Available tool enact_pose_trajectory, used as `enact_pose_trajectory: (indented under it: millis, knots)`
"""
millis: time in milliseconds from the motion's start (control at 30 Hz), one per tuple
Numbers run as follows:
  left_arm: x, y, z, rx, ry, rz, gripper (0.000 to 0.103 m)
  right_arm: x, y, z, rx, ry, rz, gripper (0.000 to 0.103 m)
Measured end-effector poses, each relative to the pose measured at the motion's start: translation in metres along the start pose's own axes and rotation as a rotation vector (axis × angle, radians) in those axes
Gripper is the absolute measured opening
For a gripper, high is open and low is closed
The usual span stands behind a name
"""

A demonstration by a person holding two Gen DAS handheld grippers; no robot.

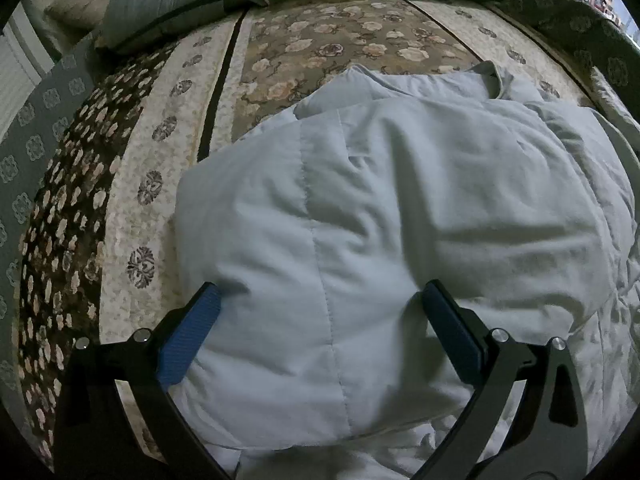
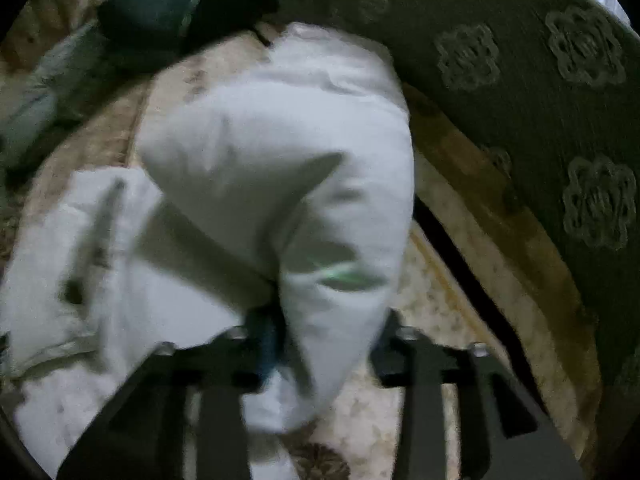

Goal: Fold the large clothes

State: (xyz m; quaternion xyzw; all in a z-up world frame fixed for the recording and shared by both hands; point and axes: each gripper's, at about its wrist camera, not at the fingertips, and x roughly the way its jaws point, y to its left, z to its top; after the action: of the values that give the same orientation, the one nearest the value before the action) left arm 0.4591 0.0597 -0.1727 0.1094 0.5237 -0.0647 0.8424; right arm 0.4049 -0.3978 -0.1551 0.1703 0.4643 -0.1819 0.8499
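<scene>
- Floral bedspread (image 1: 304,40) covers the bed, with pillows (image 1: 160,4) at its head.
- Pale padded jacket (image 1: 400,200) lies folded on it.
- Left gripper (image 1: 320,308) is spread wide over the jacket.
- Right gripper (image 2: 324,332) straddles a bunched fold; blur hides whether it pinches.

Left wrist view: mounted behind the left gripper (image 1: 320,340), aimed steeply down and forward along its fingers, close above the pale padded garment (image 1: 400,208) on the patterned bedspread (image 1: 160,160); pillows (image 1: 160,4) visible along the top edge. Sharp, strong fisheye curvature.

Right wrist view: mounted behind the right gripper (image 2: 324,344), likewise pitched down, very close to a raised fold of the same garment (image 2: 280,152); blurred throughout. Green patterned cloth (image 2: 540,80) filling the right side.

Shared between views: garment, bedspread (image 2: 432,320), dark pillows (image 2: 160,16) at far end.
</scene>
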Motion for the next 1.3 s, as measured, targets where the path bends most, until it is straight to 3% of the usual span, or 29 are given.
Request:
enact_pose_trajectory:
  millis: [167, 367, 533, 633, 700, 833, 900, 1000, 1100, 1133, 1167, 1300]
  knots:
    - [-0.001, 0.001, 0.0, -0.004, -0.004, 0.008, 0.1, -0.034, -0.014, 0.038, -0.078, -0.087, -0.051, 0.078]
    - [-0.001, -0.001, 0.0, -0.002, -0.015, 0.01, 0.1, 0.02, -0.051, 0.093, 0.009, 0.004, -0.074, 0.08]
    - [-0.002, -0.001, 0.002, 0.012, -0.004, -0.014, 0.1, 0.09, -0.085, 0.109, 0.243, 0.145, 0.07, 0.08]
    - [-0.003, 0.018, 0.004, -0.041, 0.025, -0.049, 0.1, 0.103, -0.085, 0.097, 0.275, 0.137, 0.115, 0.078]
    - [0.007, 0.032, 0.002, -0.087, 0.07, -0.046, 0.1, 0.1, -0.08, 0.089, 0.274, 0.099, 0.153, 0.072]
    - [0.02, 0.044, 0.0, -0.144, 0.109, -0.099, 0.1, 0.091, -0.073, 0.081, 0.271, 0.08, 0.187, 0.036]
    - [0.024, 0.033, 0.0, -0.098, 0.099, -0.058, 0.1, 0.084, -0.068, 0.083, 0.229, 0.069, 0.158, 0.021]
    - [0.026, 0.02, 0.002, -0.063, 0.077, -0.016, 0.099, 0.065, -0.06, 0.088, 0.198, 0.021, 0.137, 0.013]
    - [0.014, 0.019, 0.005, -0.053, 0.046, -0.011, 0.083, 0.038, -0.049, 0.094, 0.167, -0.047, 0.149, 0.01]
    - [0.006, 0.019, 0.007, -0.056, 0.028, -0.01, 0.072, 0.029, -0.046, 0.095, 0.162, -0.064, 0.161, 0.01]
    - [-0.001, 0.022, 0.008, -0.06, 0.012, -0.018, 0.07, 0.016, -0.04, 0.095, 0.15, -0.082, 0.178, 0.01]
    - [-0.023, 0.02, 0.009, -0.055, -0.067, -0.091, 0.082, -0.008, -0.019, 0.091, 0.103, -0.08, 0.211, 0.01]
